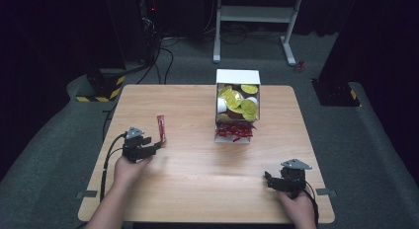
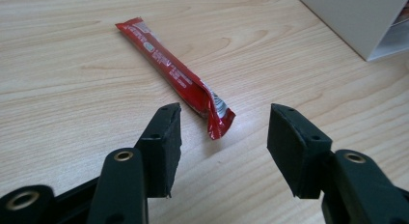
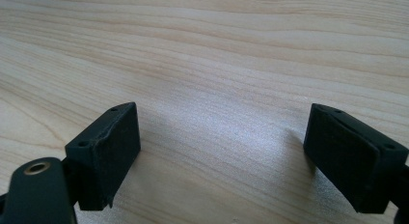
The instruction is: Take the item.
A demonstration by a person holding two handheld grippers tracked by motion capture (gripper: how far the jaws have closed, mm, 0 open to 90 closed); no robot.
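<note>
The left claw [image 2: 223, 137] is spread, empty, above the red sachet [image 2: 179, 78] at frame centre. The right claw [image 3: 222, 156] is spread too. The sachet could be nudged along the desk [image 2: 58, 79] by a careless jaw.

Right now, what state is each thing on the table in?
Red sachet: lying flat on the table, sealed, free of the pads.
Left hand-held gripper: open, nothing gripped, sachet's end just ahead.
Right hand-held gripper: open wide, over bare wood.
White box: open-fronted, holding gold-lidded cups above, red sachets below.
</note>
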